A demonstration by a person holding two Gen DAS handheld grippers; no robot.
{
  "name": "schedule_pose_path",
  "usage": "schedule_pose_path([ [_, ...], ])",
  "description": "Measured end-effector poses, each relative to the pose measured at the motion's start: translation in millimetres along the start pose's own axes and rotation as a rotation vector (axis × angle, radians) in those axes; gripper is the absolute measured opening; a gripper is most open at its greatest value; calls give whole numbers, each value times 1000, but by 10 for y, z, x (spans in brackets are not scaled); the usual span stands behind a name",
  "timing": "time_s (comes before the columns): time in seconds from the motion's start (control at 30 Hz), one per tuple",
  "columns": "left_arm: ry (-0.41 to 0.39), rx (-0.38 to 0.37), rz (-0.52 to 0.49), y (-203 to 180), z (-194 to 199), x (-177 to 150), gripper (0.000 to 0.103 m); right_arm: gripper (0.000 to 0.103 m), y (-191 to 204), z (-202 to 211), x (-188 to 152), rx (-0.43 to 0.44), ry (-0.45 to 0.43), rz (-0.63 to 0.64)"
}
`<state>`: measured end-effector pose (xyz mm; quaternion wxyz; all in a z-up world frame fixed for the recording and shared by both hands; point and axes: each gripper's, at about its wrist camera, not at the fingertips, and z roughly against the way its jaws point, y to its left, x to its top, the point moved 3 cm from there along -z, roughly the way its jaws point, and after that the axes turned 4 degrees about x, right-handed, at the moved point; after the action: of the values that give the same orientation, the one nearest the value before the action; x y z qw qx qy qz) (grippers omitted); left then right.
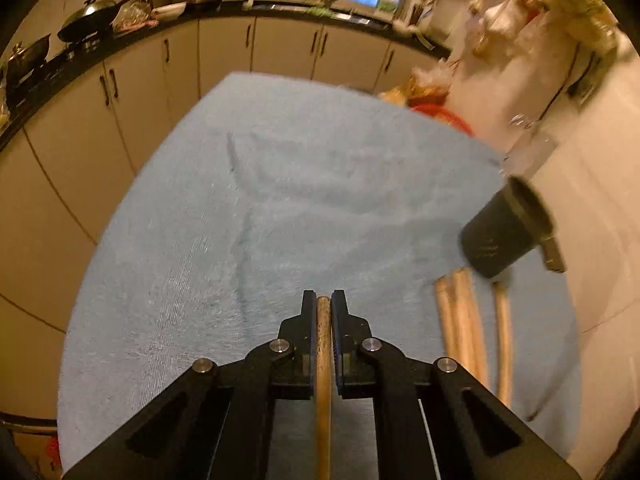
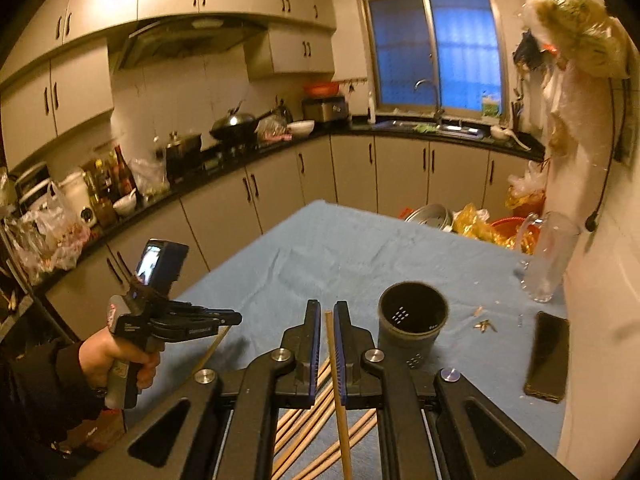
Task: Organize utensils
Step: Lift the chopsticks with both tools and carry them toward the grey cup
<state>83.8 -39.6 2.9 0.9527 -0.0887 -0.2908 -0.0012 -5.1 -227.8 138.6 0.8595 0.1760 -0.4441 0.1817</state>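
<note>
My left gripper [image 1: 324,300] is shut on a wooden chopstick [image 1: 323,360] held above the blue cloth; it also shows in the right wrist view [image 2: 236,318] at the left, held in a hand, its chopstick [image 2: 212,350] slanting down. My right gripper [image 2: 327,310] is shut on another chopstick [image 2: 338,392]. Several loose chopsticks [image 2: 308,432] lie on the cloth under it, and in the left wrist view [image 1: 464,320] at the right. A dark round utensil holder [image 2: 412,320] stands upright, empty, just right of the right gripper; it shows in the left wrist view [image 1: 504,232] at the right.
A blue cloth [image 2: 320,256] covers the table. A dark phone [image 2: 548,356] lies at its right edge near the wall. A clear glass jug [image 2: 550,256] stands at the back right. Bags and a red basin [image 2: 508,228] sit beyond the table's far corner. Kitchen cabinets [image 2: 256,196] run behind.
</note>
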Motion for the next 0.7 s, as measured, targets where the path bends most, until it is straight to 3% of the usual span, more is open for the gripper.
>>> schedule_pose_path([
  [0.17, -62, -58, 3, -83, 360, 71, 7, 7, 13, 200, 60, -1, -39, -14],
  [0.23, -78, -66, -2, -138, 429, 82, 7, 7, 6, 187, 46, 12, -16, -20],
  [0.33, -83, -91, 9, -157, 488, 86, 7, 12, 6, -48, -54, 52, 73, -21],
  [0.37, -82, -103, 14, -156, 492, 88, 7, 22, -15, -183, -122, 76, 126, -29],
  [0.43, -81, -118, 17, -160, 494, 89, 7, 32, -96, -519, -292, 84, 219, -70],
  [0.53, -83, -123, 20, -189, 519, 76, 7, 31, -236, -1016, -530, 51, 329, -101],
  [0.7, -80, -137, 37, -120, 552, 59, 7, 23, -472, -1521, -696, 18, 438, -136],
])
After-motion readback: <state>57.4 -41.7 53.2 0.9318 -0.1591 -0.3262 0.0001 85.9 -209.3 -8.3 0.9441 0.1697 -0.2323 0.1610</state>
